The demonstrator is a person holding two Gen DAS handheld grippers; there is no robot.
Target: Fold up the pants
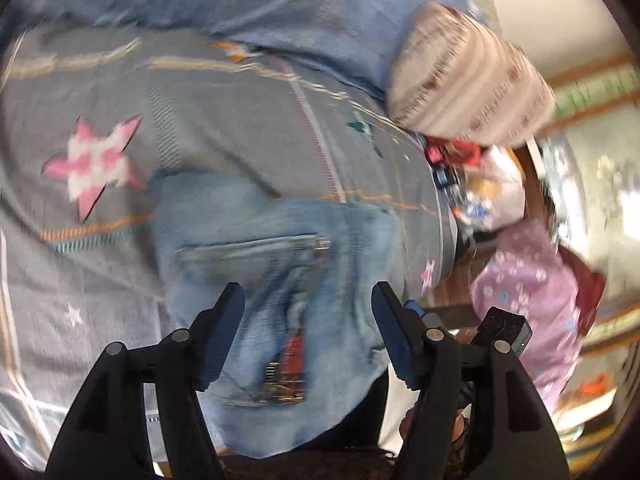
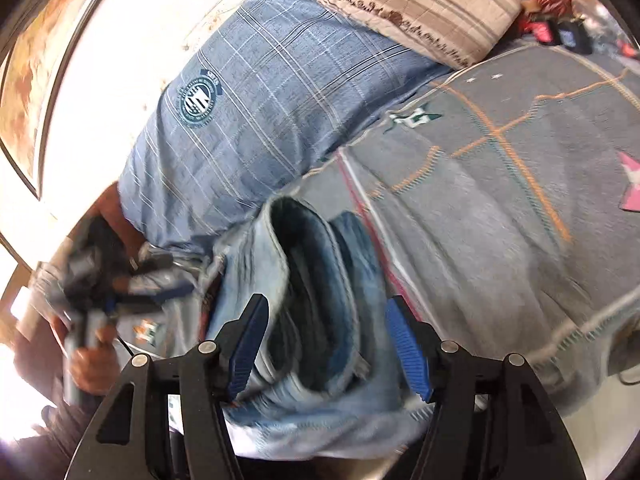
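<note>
Grey bedding with orange stitched lines and a pink star covers the bed in the left wrist view. Light blue denim pants lie bunched on the bed, just right of the pink star, with a pocket opening and a red label showing. The left gripper hovers over the pants with its jaws apart; the denim shows between them, but the pads do not press on it. A blue plaid pillow lies beyond the pants, and a brown striped pillow sits at its right end. A purple flowered cloth hangs off the bed to the right of the pants. The picture is blurred.

From the right wrist view, the pants lie as a folded stack on the grey bed, their layered edges facing the camera. The right gripper stands over them, jaws apart on either side of the stack without clamping it. The blue plaid pillow lies beyond the pants, the brown striped pillow farther on. Left of the pants, a hand holds the left gripper, too blurred to read.
</note>
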